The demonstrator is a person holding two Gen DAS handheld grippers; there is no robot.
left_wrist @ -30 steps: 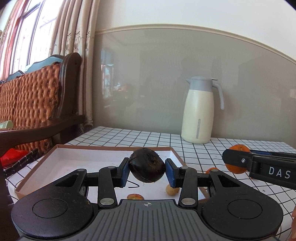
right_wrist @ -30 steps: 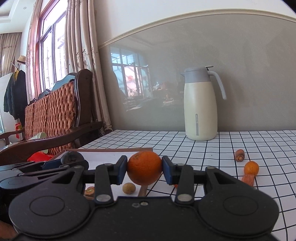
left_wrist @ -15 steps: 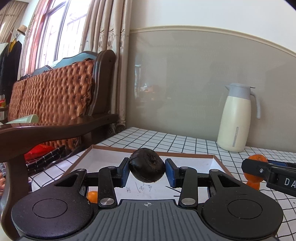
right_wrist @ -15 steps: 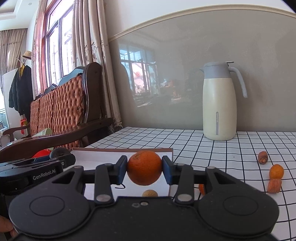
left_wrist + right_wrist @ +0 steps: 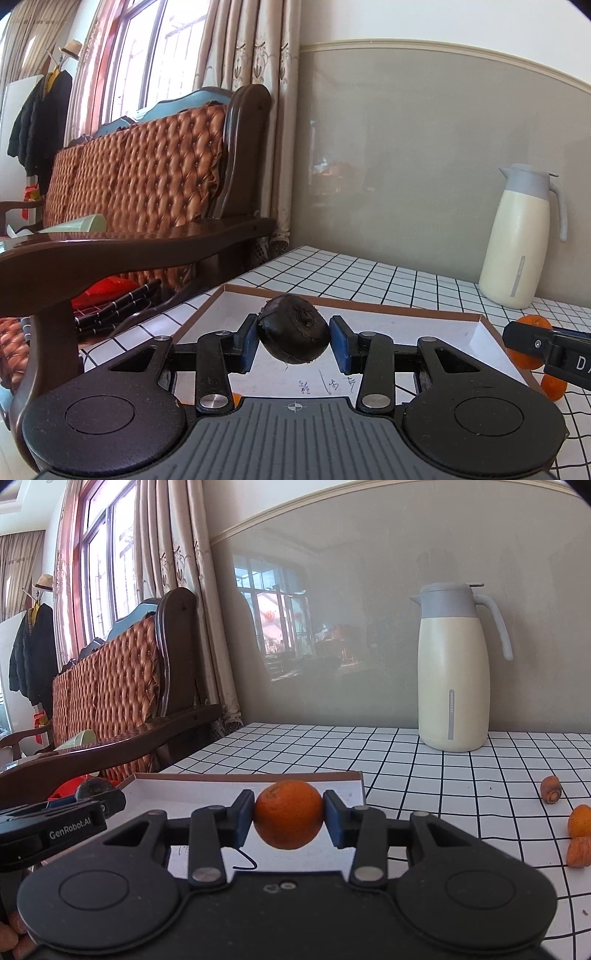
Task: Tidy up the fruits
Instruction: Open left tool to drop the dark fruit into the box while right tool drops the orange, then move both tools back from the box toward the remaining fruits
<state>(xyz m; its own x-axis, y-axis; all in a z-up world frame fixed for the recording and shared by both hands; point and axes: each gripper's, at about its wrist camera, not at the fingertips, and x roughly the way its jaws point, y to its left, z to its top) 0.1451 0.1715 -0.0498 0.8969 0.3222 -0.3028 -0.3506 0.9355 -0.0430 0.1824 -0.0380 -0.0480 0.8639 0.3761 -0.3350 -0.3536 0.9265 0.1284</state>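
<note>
My left gripper [image 5: 293, 338] is shut on a dark round fruit [image 5: 293, 334] and holds it above the shallow white box with a brown rim [image 5: 369, 308]. My right gripper [image 5: 289, 819] is shut on an orange [image 5: 289, 819] above the box's right part [image 5: 258, 781]. The right gripper [image 5: 546, 343] shows at the right of the left wrist view with its orange [image 5: 532, 321] behind it. The left gripper [image 5: 62, 823] shows at the left of the right wrist view.
A cream thermos jug [image 5: 454, 668] stands at the back of the checked tablecloth [image 5: 424, 768]. Small orange and brown fruits [image 5: 580, 821] lie on the cloth at the right, another [image 5: 553, 386] beside the box. A wooden sofa [image 5: 147, 206] stands left of the table.
Both grippers have swung to the left with their fruits held. The jug has shifted right in both views and more of the sofa shows.
</note>
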